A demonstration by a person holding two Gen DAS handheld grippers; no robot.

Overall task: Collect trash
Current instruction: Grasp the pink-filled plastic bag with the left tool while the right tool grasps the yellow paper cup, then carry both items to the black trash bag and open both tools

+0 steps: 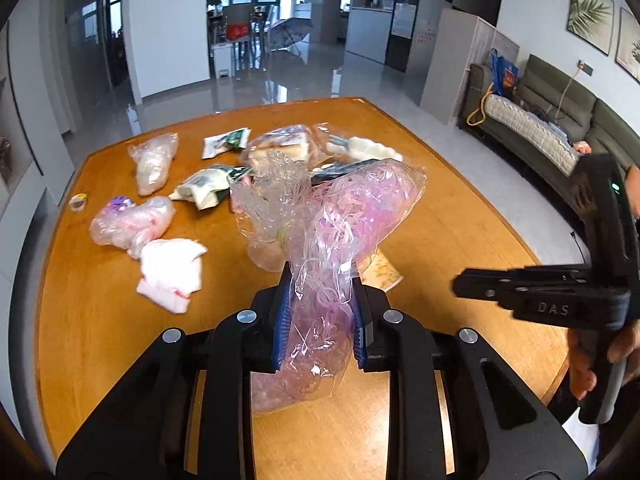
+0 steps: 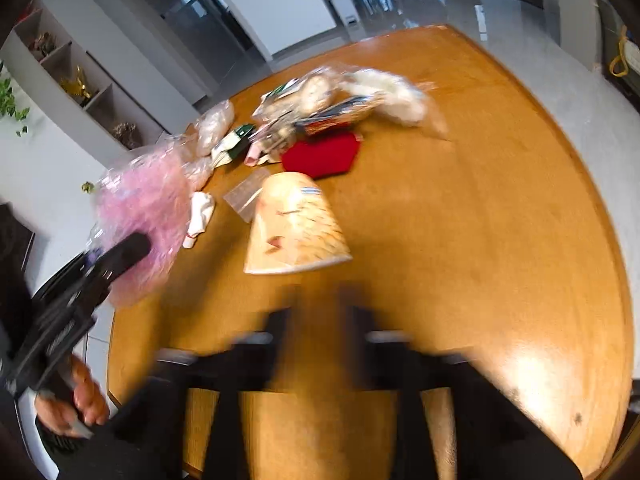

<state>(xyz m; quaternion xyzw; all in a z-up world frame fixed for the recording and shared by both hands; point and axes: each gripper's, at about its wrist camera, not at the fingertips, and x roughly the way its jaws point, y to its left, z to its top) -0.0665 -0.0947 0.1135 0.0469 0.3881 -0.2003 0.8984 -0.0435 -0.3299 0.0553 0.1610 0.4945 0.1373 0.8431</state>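
Note:
My left gripper [image 1: 320, 300] is shut on a clear bag of pink shredded plastic [image 1: 340, 216] and holds it above the wooden table [image 1: 460, 216]. The bag also shows in the right wrist view [image 2: 140, 208], at the left. My right gripper [image 2: 320, 300] is blurred by motion; its fingers stand apart with nothing between them, above the table near a beige paper packet [image 2: 292, 228]. In the left wrist view the right gripper [image 1: 460, 286] is at the right edge. Several pieces of trash lie on the table: clear plastic bags [image 1: 152, 160], a white tissue [image 1: 168, 268], green-white wrappers [image 1: 208, 188].
A red cloth [image 2: 320, 152] and a small clear zip bag [image 2: 244, 194] lie mid-table. A sofa [image 1: 560, 120] stands right of the table. Shelves [image 2: 72, 80] stand against the left wall. The near right part of the table is bare wood.

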